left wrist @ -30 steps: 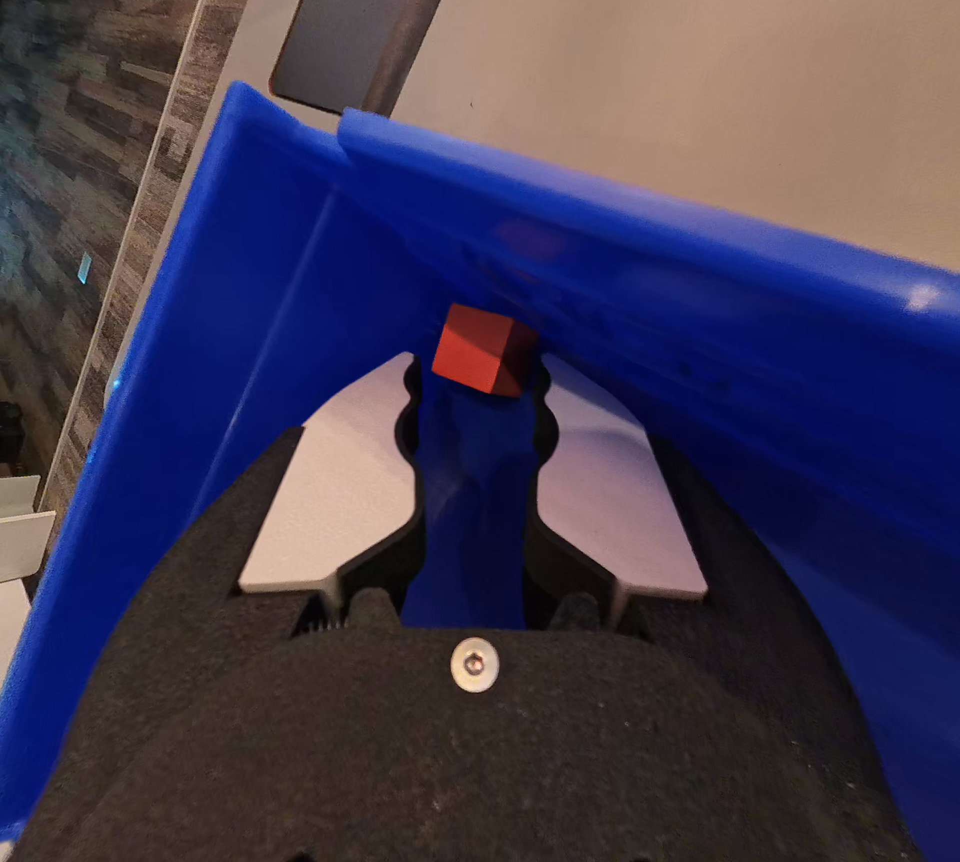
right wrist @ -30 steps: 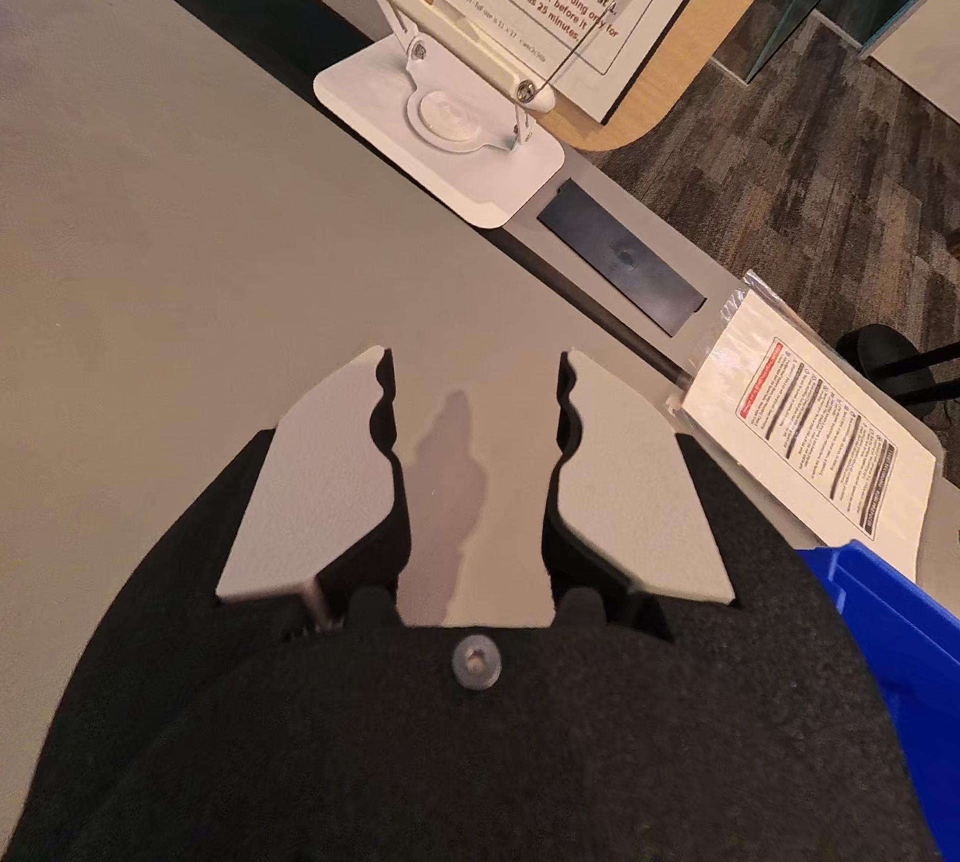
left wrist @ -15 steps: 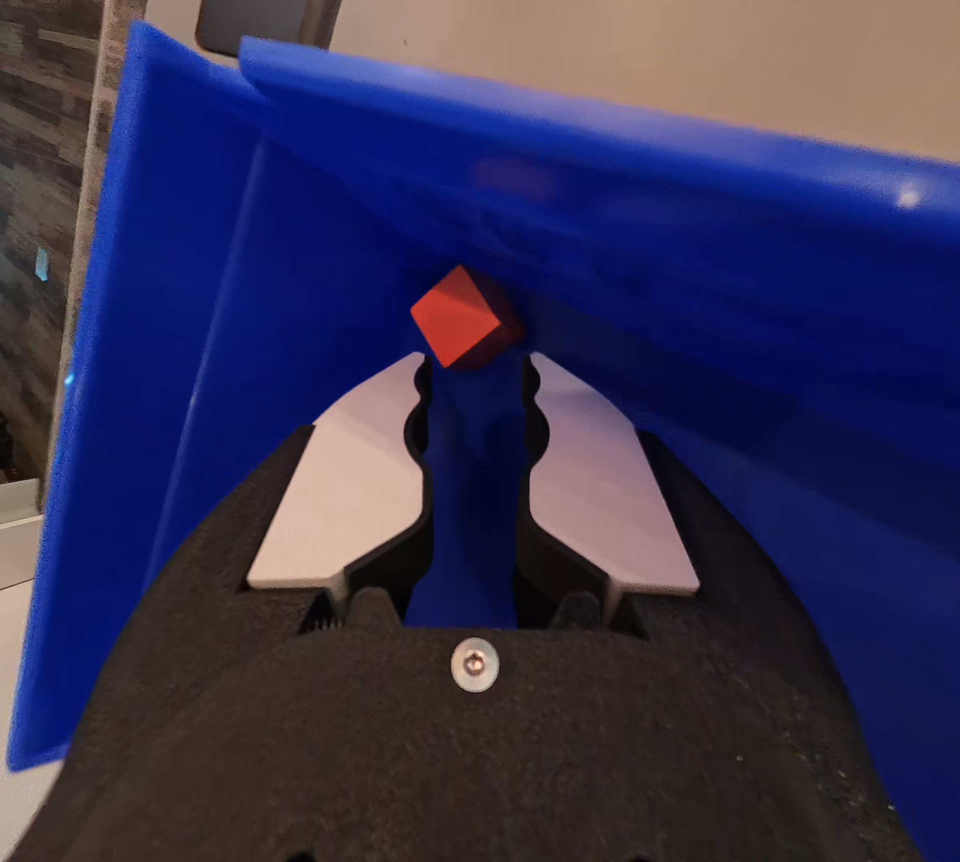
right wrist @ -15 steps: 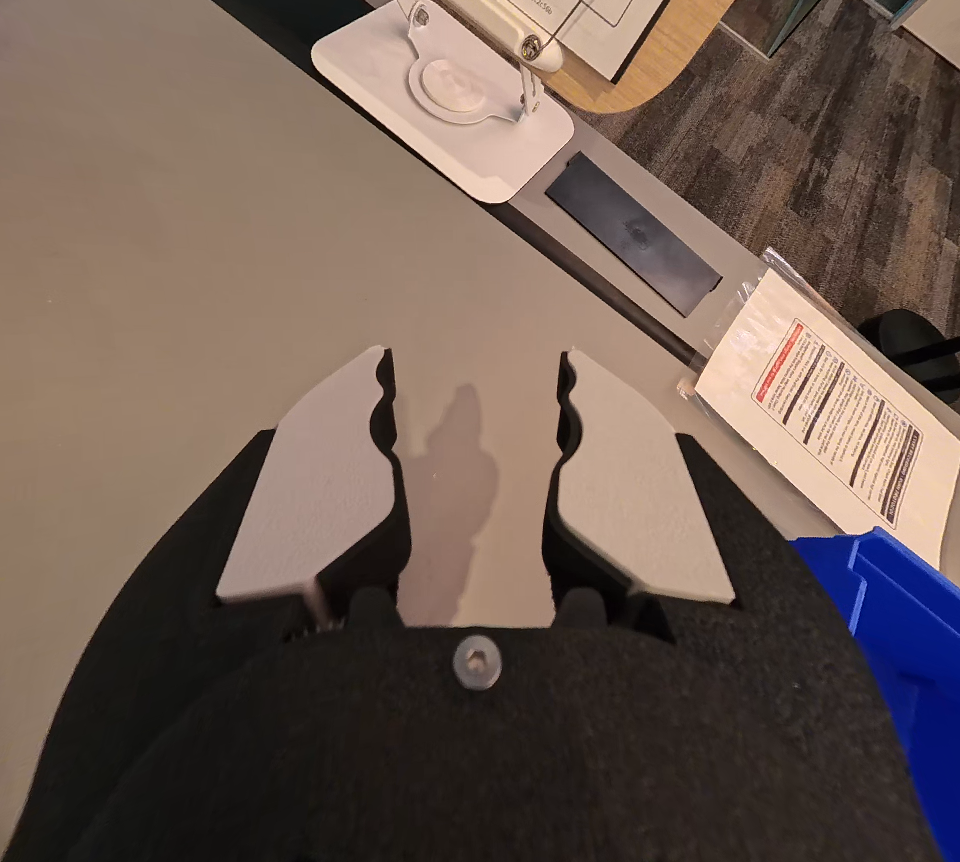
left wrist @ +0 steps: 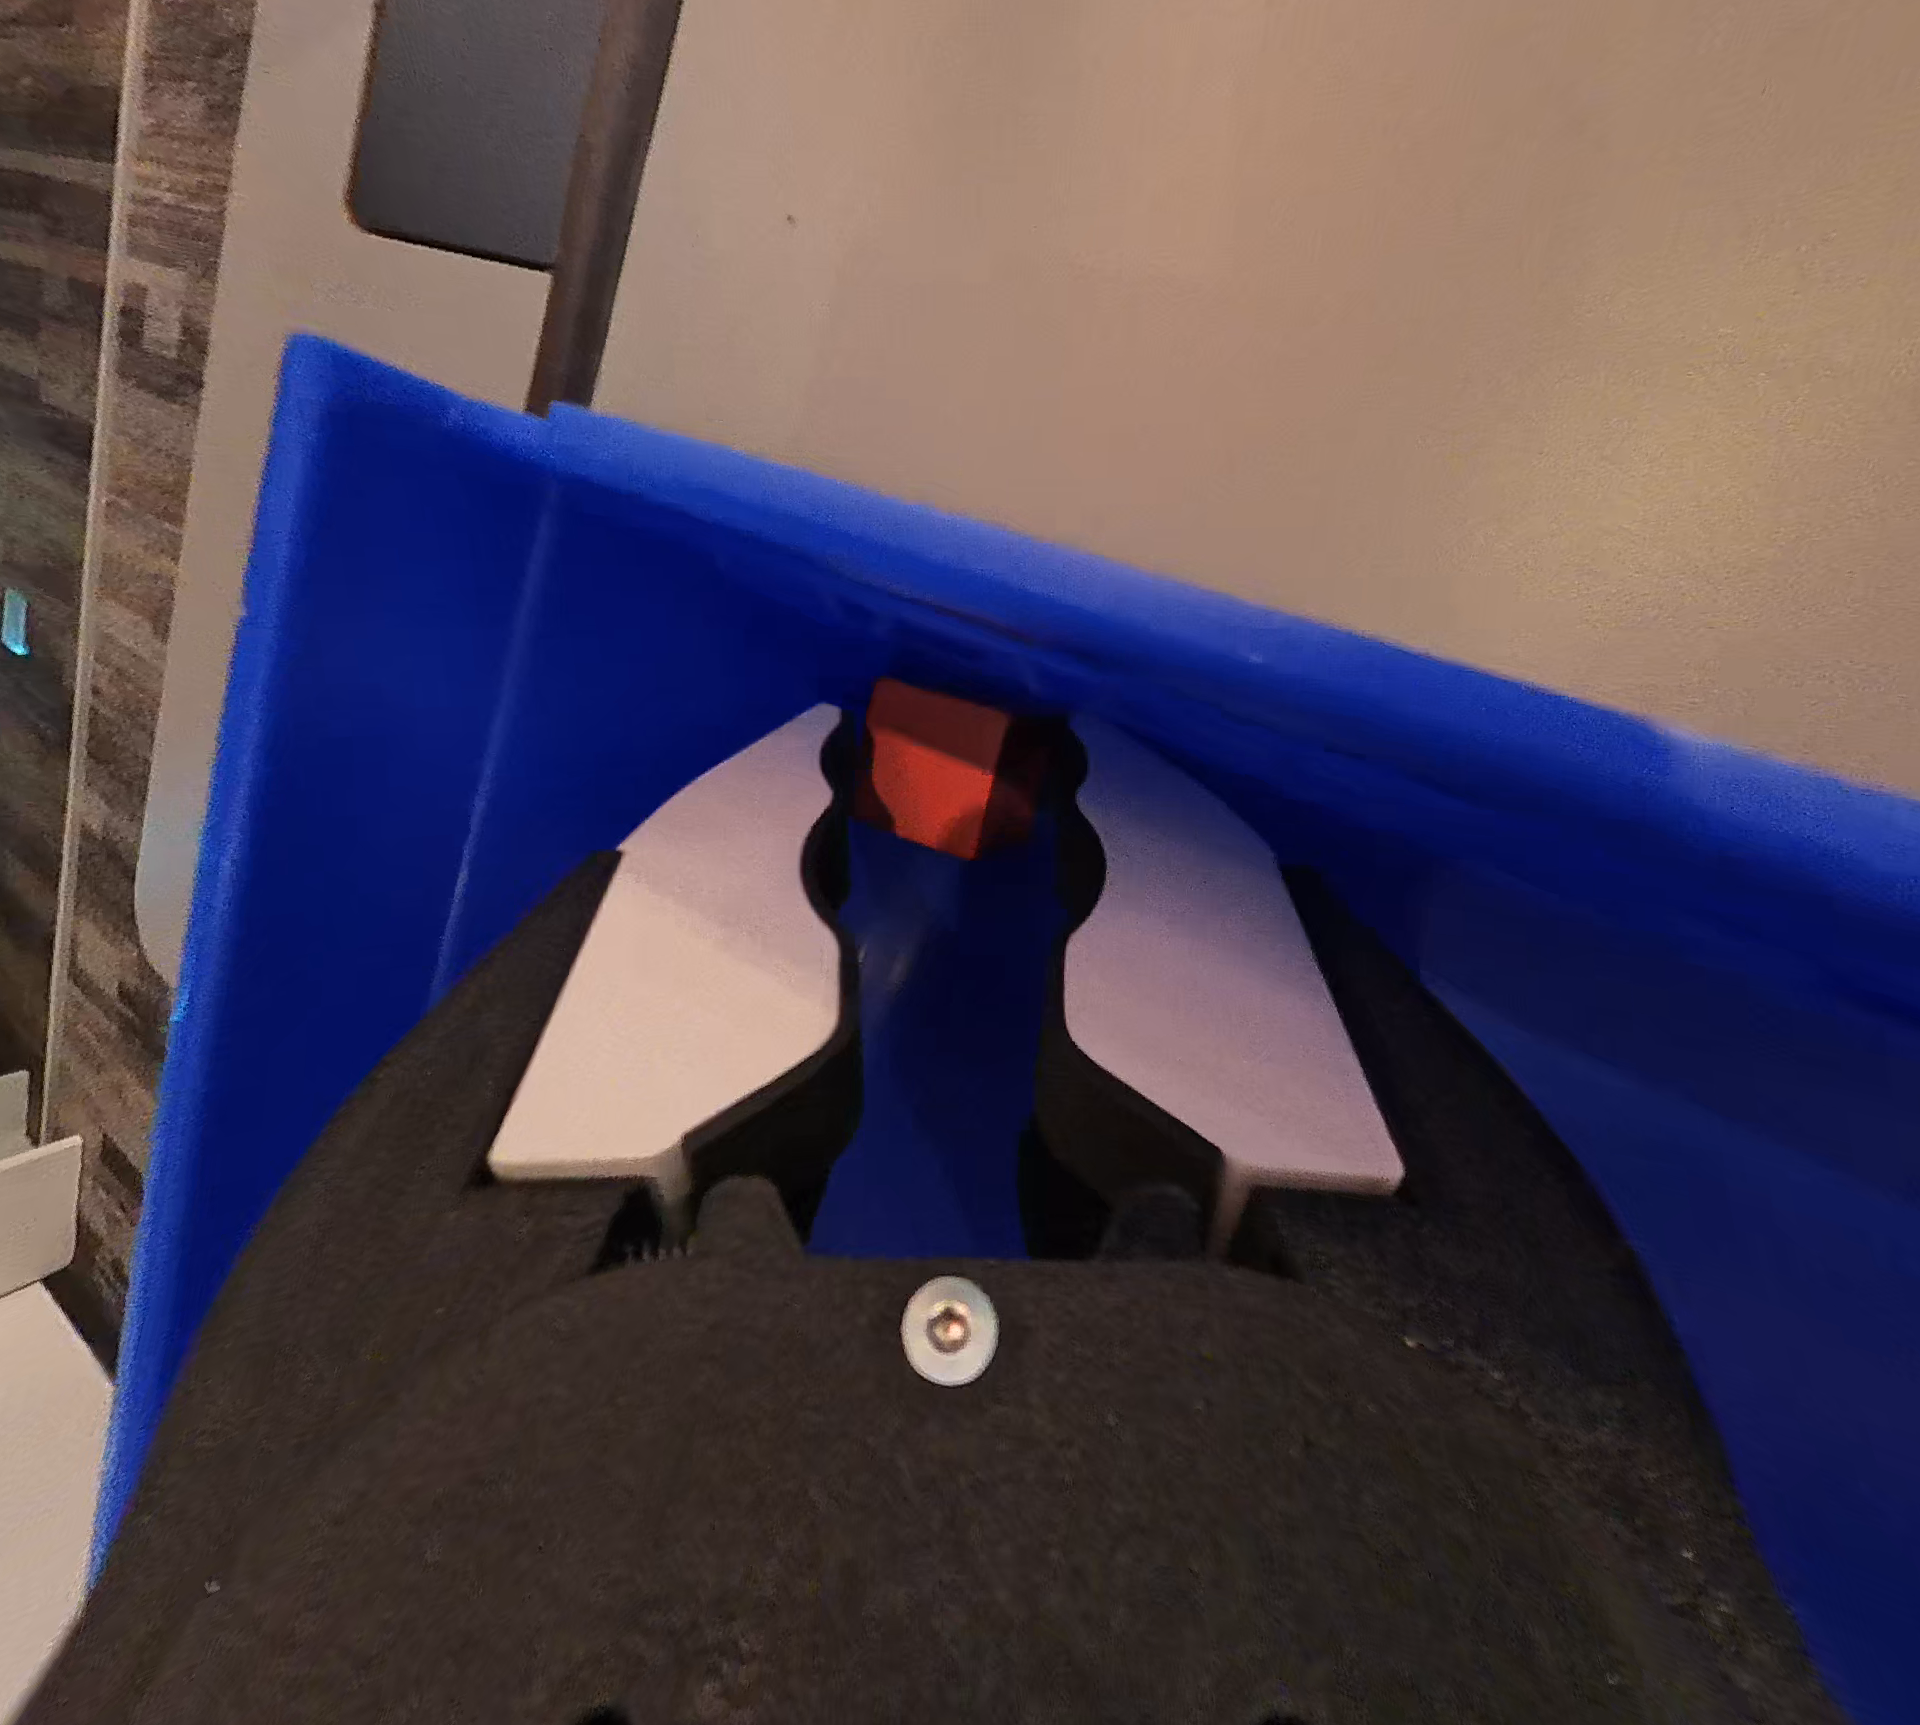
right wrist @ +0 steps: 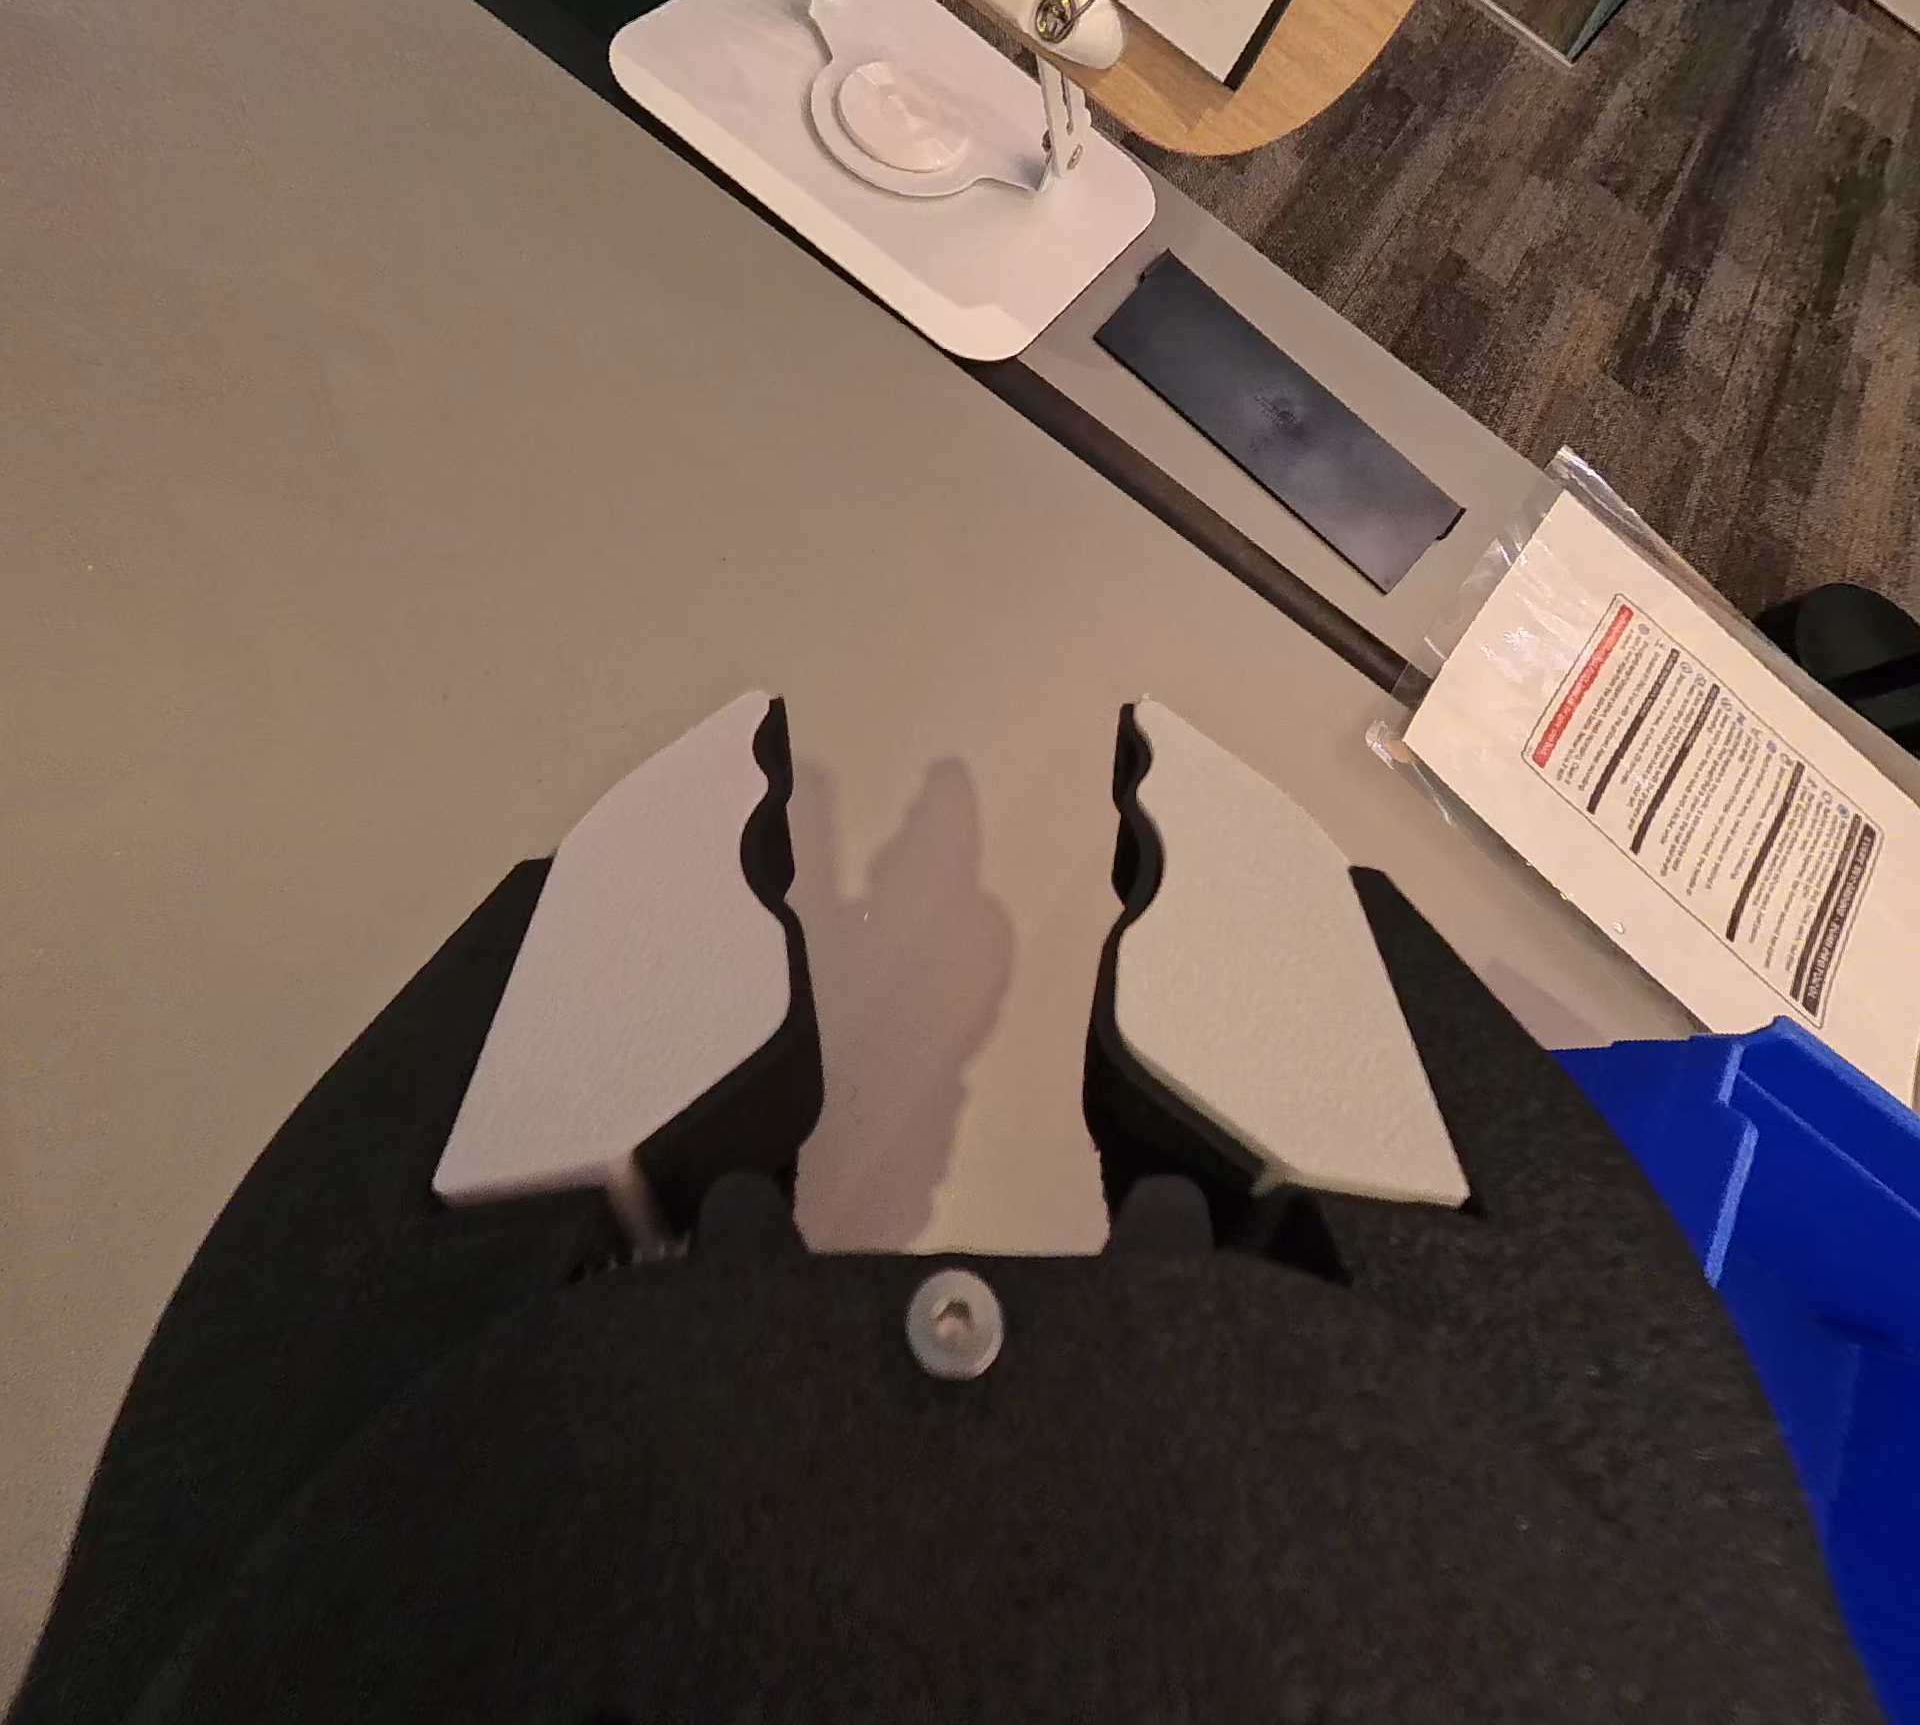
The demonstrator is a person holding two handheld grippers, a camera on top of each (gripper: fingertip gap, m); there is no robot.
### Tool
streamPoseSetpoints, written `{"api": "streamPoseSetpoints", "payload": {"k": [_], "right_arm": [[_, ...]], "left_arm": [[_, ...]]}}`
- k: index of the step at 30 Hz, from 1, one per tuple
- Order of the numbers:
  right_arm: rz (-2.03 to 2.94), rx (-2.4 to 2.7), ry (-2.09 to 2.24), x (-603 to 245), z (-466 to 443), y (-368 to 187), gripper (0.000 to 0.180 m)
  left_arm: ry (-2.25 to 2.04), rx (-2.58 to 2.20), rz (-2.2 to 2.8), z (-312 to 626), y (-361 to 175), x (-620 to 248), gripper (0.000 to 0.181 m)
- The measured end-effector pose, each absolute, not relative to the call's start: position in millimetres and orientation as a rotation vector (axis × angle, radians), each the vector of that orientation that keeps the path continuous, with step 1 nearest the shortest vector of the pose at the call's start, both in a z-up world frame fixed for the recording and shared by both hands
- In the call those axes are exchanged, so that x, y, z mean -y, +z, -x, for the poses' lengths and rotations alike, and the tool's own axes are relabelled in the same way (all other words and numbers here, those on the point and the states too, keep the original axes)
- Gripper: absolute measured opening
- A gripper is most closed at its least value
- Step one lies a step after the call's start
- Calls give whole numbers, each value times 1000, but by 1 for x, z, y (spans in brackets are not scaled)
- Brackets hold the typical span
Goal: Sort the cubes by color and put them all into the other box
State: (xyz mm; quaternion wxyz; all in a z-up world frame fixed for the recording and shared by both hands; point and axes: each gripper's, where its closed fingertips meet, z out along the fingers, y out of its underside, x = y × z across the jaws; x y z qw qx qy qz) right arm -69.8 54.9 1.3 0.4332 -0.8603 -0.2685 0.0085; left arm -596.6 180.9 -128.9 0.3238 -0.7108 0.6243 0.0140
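A red cube (left wrist: 935, 782) sits between the tips of my left gripper (left wrist: 951, 740), inside a blue box (left wrist: 416, 636) and close to its far wall. The jaws are closed against the cube's two sides. No other cubes show in this view. My right gripper (right wrist: 951, 719) is open and empty, hovering over the bare grey table (right wrist: 312, 428). A corner of a blue box (right wrist: 1818, 1208) shows at the lower right of the right wrist view, beside that gripper.
A white stand (right wrist: 883, 169) holding a printed sheet stands at the table's far edge. A dark cover plate (right wrist: 1278, 428) is set in the table next to it. A printed page in a plastic sleeve (right wrist: 1662, 792) lies at the right, near the blue box.
The left gripper has closed on the red cube, which turned between the tips. The box's far wall now sits lower in the left view. The right gripper has drifted slightly over the table, still open.
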Motion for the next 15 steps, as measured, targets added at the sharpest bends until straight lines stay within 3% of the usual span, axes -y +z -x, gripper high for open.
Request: {"api": "streamPoseSetpoints", "payload": {"k": [15], "right_arm": [[2193, 727, 23, -50, 71, -14, 57]], "left_arm": [[-40, -1608, 2083, 600, -133, -181, 34]]}}
